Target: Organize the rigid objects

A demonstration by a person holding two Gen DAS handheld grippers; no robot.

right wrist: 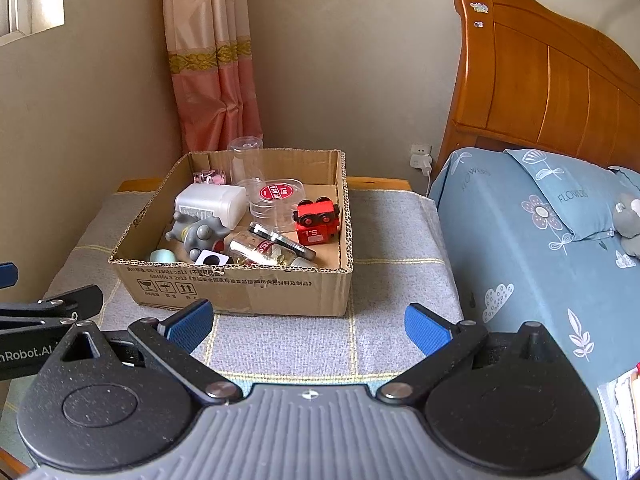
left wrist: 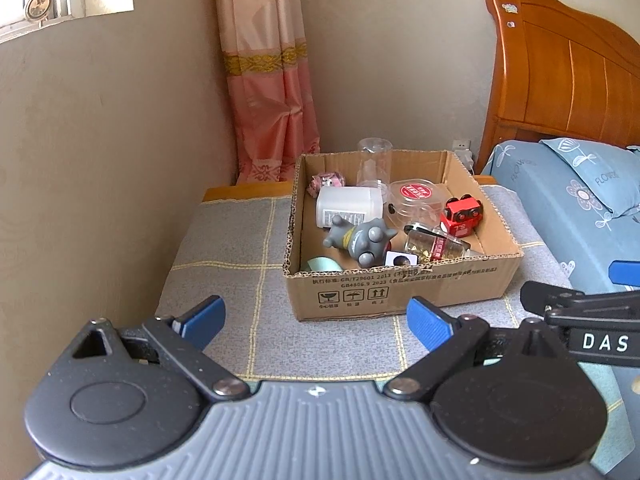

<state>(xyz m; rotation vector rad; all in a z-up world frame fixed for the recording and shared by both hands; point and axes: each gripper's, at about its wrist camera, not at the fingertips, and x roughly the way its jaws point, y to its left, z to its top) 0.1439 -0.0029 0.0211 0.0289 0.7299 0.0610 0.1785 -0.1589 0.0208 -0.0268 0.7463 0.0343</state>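
1. Left wrist view: the left gripper (left wrist: 314, 322) is spread wide and empty, near a cardboard box (left wrist: 400, 284) set on a grey cloth (left wrist: 240, 248).
2. Right wrist view: the right gripper (right wrist: 308, 326) is likewise spread wide, empty.
3. A red toy car (right wrist: 318, 220) and grey figurine (right wrist: 196, 234) are seen inside the box.

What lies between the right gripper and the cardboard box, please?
Only bare grey checked cloth separates the open right gripper from the cardboard box, per the right wrist view.
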